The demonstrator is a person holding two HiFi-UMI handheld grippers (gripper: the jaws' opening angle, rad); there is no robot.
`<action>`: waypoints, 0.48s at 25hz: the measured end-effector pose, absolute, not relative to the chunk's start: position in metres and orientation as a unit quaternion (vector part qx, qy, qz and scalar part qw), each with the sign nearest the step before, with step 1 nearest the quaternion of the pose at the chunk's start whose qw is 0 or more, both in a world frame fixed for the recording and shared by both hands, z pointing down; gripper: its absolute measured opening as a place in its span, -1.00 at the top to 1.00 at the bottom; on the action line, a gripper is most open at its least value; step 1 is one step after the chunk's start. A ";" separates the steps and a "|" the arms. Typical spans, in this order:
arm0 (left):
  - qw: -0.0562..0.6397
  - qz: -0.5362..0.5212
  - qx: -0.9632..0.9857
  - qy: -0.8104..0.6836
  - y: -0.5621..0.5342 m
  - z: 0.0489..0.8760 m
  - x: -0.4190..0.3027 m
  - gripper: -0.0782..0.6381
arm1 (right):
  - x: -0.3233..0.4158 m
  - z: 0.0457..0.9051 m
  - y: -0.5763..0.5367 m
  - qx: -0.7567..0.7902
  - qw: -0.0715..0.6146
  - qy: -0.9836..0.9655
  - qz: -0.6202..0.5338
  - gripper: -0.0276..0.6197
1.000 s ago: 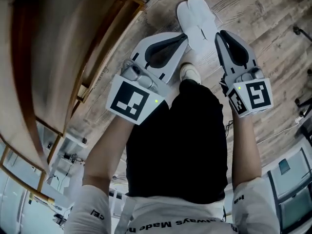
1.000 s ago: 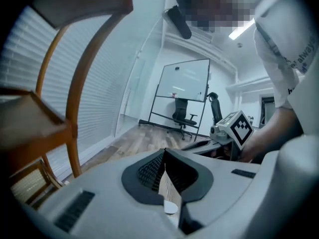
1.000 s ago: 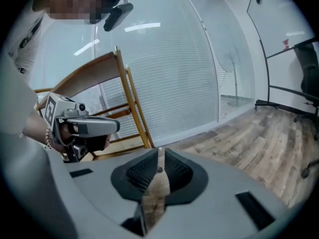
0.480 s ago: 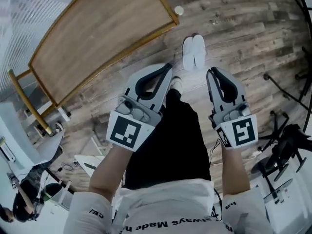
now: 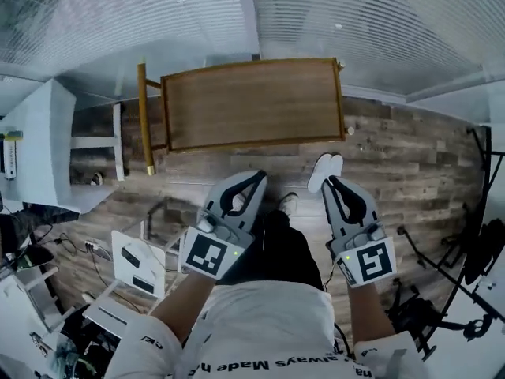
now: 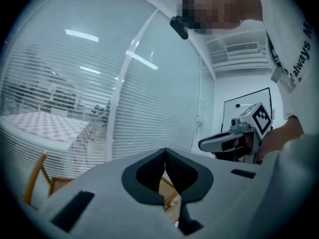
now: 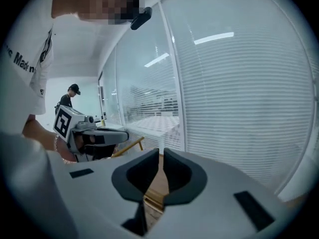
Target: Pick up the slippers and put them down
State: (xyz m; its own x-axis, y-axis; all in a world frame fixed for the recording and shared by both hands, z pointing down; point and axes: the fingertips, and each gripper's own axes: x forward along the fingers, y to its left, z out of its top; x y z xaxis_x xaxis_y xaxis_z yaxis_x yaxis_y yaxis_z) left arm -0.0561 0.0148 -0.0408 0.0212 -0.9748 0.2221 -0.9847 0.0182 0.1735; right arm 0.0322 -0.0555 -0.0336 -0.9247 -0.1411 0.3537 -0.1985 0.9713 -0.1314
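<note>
wood floor (image 5: 410, 156) | slippers (image 5: 322, 168) paired, apparently put down | left gripper (image 5: 257, 177), right gripper (image 5: 331, 181) pressed together, empty; likely done

Seen from above, a rectangular wooden desk (image 5: 248, 105) stands on a floor of grey-brown planks (image 5: 394, 144). Its far side is near a glass wall covered by white slatted blinds (image 5: 355, 22). A pale wooden frame (image 5: 144, 117) stands against the desk's left end. Further left is a white cabinet (image 5: 35, 144), with dark cables (image 5: 47, 243) tangled on the floor near it. A flat white box (image 5: 136, 260) lies beside the cables. Black equipment stands (image 5: 483, 251) crowd the right edge. In the right gripper view, a distant person in a dark cap (image 7: 67, 97) stands beside the blinds. The left gripper view shows a dark-framed whiteboard (image 6: 244, 102) below a ceiling vent (image 6: 243, 48).
</note>
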 end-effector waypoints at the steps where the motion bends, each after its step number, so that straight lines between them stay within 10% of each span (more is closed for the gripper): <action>1: 0.136 0.015 0.689 -0.712 0.028 -0.056 -0.072 0.75 | 0.017 -0.052 -0.047 0.075 0.166 -0.981 0.071 0.82; 12: 0.100 -0.015 0.653 -0.751 0.158 -0.211 -0.136 0.74 | -0.062 -0.219 0.069 0.033 0.112 -0.993 0.019 0.82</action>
State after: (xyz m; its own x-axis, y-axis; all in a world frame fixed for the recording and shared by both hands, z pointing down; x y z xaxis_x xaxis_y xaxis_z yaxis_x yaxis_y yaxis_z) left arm -0.1358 0.1581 -0.2114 -0.1275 -0.9834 0.1294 -0.9772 0.1469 0.1534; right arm -0.0617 0.0691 -0.2187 -0.9726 -0.0612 0.2244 -0.0697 0.9971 -0.0305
